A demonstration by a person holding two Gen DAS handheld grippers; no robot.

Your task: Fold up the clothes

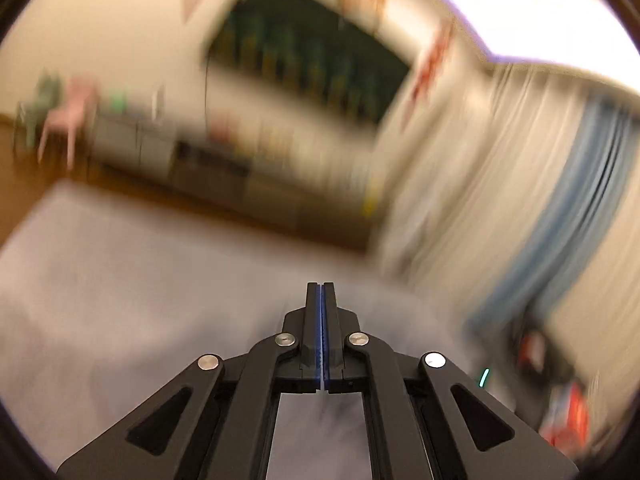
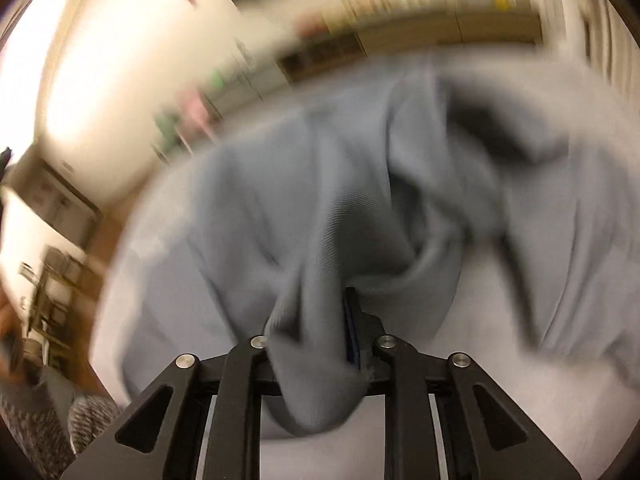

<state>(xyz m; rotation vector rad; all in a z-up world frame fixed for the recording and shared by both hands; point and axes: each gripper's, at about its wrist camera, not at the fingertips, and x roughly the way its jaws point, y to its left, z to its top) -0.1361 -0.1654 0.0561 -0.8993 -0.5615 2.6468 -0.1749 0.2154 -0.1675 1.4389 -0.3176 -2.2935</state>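
Left wrist view is badly smeared, yet the left tongs (image 1: 322, 286) are seen fully closed at lower centre, blue pads pressed together with nothing between them. Below and around them a pale grey surface (image 1: 120, 280) is spread; whether it is a bed or a counter cannot be told. No garment is shown in this view, only a blurred dark window (image 1: 308, 52) at upper centre and striped curtains (image 1: 520, 200) at the right.

What is missing there is supplied by the right wrist view: a blue-grey garment (image 2: 320, 200) is crumpled across the middle of the frame on the same pale surface (image 2: 520, 400). A thick bunch of its cloth is drawn between the jaws of the right tongs (image 2: 316, 320) at lower centre and hangs down behind them. One finger is hidden by the cloth, so it cannot be told whether the pads press on it.

The step in hand is judged to be gathering and lifting the garment so that it can be spread flat. It would be done well if a single edge or corner, not a wad, were taken by the right tongs, and a second corner were found by the empty left tongs, so that the cloth is stretched between both before any fold is laid.
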